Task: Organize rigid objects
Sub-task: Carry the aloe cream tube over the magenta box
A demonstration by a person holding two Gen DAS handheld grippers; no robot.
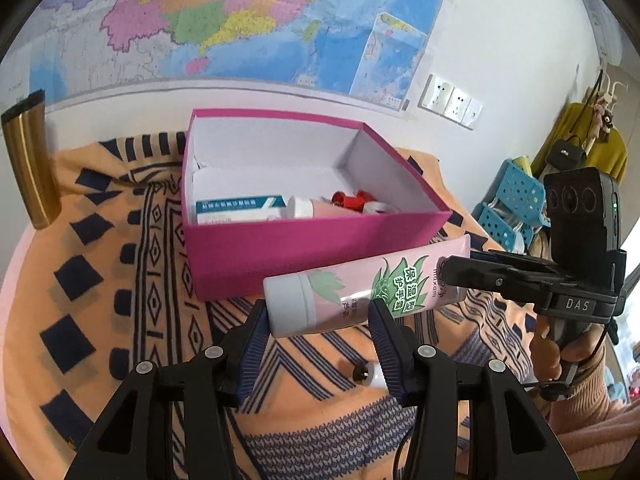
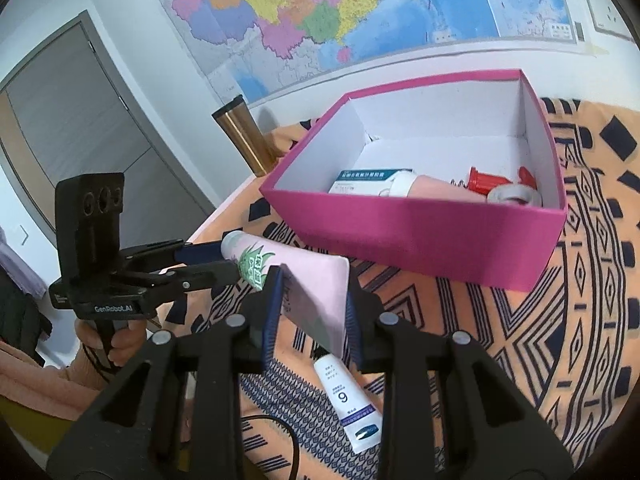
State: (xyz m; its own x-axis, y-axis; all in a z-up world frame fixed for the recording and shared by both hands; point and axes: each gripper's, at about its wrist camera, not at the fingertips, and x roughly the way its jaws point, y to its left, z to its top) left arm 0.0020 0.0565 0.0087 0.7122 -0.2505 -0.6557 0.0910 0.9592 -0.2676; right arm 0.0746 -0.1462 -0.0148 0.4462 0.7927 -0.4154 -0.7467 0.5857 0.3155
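Tube [image 1: 352, 296], clamped between both grippers' fingers [image 2: 272, 312], apparently firmly, should stay level while crossing the box [image 1: 312, 256] rim ahead.

This looks like a lived-in room of a home, used as a recording spot. Ahead of both hand-held grippers a large coloured paper wall map [image 1: 248, 20] covers the white wall, with a row of white wall sockets [image 1: 450, 100] to its right. The work surface below the grippers is draped in an orange cloth with dark blue geometric pattern [image 1: 100, 280]. Beyond the right gripper, off to its side, mustard-yellow clothing and a small black bag [image 1: 566, 152] hang above blue perforated plastic baskets [image 1: 512, 200]. Left of the left gripper stands a grey interior door [image 2: 72, 120].
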